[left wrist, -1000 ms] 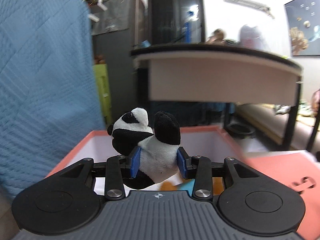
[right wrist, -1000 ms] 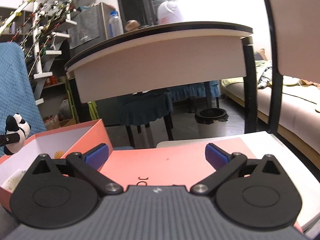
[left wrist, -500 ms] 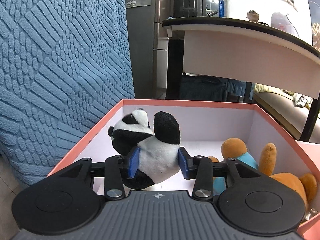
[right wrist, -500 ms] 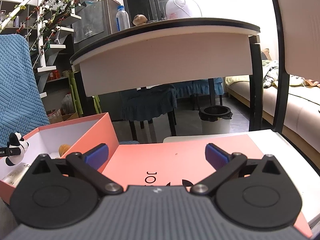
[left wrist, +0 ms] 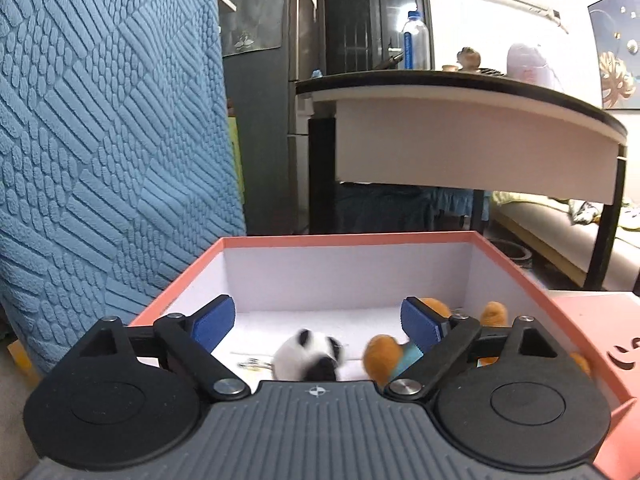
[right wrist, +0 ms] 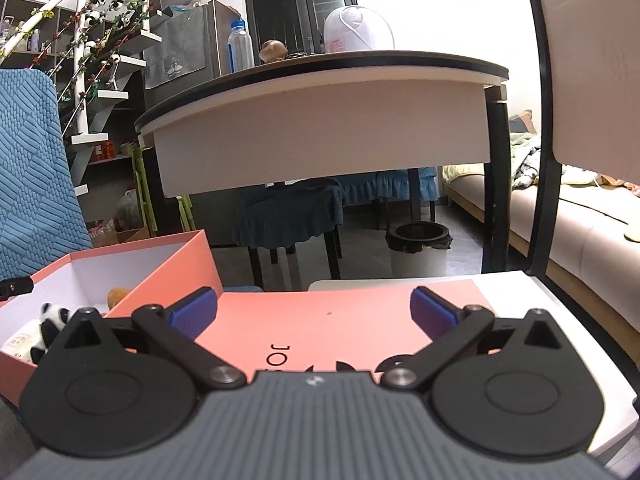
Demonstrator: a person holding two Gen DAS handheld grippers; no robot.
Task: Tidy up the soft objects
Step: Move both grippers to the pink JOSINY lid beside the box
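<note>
A small panda plush (left wrist: 310, 358) lies blurred on the white floor of the coral box (left wrist: 348, 239), below my left gripper (left wrist: 318, 318), which stands open over the box. An orange plush with a teal shirt (left wrist: 390, 356) lies beside the panda on the right. In the right wrist view the panda plush (right wrist: 50, 322) shows inside the coral box (right wrist: 168, 266) at the left. My right gripper (right wrist: 314, 310) hangs open over the flat coral lid (right wrist: 320, 320), with nothing between its fingers.
A blue quilted cover (left wrist: 104, 152) rises close on the left of the box. A dark-topped table (right wrist: 320, 92) stands ahead, with a chair and a black bin (right wrist: 418, 248) beneath it. A beige sofa (right wrist: 580, 232) runs along the right.
My left gripper has opened and the panda plush has dropped from its pads to the box floor. The right gripper has stayed open over the lid, shifting only slightly.
</note>
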